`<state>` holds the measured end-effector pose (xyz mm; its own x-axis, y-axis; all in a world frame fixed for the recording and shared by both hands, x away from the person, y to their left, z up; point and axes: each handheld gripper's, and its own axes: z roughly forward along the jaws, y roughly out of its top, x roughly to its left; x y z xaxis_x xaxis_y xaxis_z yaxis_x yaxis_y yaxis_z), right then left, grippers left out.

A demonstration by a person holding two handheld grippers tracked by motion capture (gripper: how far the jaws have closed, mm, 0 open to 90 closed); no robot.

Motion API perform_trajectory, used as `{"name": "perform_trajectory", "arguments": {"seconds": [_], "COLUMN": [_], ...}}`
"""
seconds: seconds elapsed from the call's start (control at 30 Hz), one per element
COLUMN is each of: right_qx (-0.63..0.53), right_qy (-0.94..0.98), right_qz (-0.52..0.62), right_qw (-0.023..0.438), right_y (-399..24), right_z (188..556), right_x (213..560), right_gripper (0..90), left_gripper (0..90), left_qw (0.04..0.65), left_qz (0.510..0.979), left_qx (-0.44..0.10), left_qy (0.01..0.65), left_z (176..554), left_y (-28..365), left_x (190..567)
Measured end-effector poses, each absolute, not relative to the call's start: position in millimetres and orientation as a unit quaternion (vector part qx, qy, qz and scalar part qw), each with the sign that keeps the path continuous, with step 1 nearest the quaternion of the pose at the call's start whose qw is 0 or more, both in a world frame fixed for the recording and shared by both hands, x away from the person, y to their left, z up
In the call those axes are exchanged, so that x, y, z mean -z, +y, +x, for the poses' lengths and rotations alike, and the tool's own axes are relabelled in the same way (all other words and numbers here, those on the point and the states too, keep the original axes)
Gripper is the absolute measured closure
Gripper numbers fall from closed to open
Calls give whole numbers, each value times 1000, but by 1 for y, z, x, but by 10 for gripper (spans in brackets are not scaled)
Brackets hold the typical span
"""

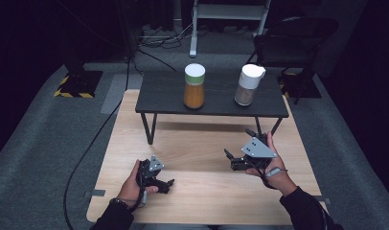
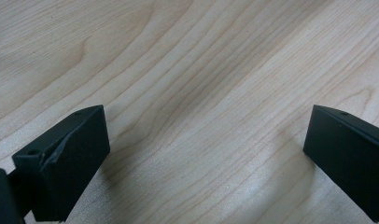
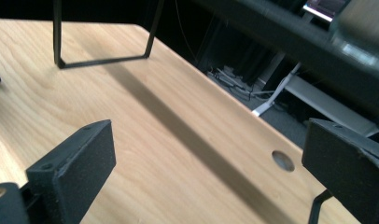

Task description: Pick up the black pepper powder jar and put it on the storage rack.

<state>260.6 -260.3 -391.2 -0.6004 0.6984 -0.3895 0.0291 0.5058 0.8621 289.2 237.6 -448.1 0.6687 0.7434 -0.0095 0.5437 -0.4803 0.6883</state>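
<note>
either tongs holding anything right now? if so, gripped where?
Nothing held. Left tongs and right tongs both stand open over the bare wooden table; both jars sit untouched on the dark shelf.

My black left tongs point(image 1: 169, 183) and black right tongs point(image 1: 229, 154) contrasted with the pale wood-grained tabletop point(image 1: 192, 143). The white-lidded orange-filled jar point(image 1: 194, 86) and white-capped brownish-grey jar point(image 1: 249, 85) topped a small dark shelf-table point(image 1: 216, 96).

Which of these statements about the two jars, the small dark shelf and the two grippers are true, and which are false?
1. The orange jar stands on the dark shelf. True.
2. The left gripper holds a jar. False: its jaws are open over bare wood.
3. The right gripper is open. True.
4. The grey jar lies on its side. False: it stands upright.
</note>
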Motion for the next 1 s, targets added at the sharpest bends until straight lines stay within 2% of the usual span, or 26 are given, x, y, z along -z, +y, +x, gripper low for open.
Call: {"name": "perform_trajectory", "arguments": {"seconds": [1.0], "right_qx": [-368], "right_qy": [834], "right_qz": [232], "right_qw": [339], "right_y": [-271], "right_z": [252], "right_x": [438], "right_gripper": [27], "left_gripper": [5], "left_qw": [340], "left_qz": [848], "left_qx": [-147], "left_qy": [380], "left_z": [289], "left_y": [238], "left_x": [448]}}
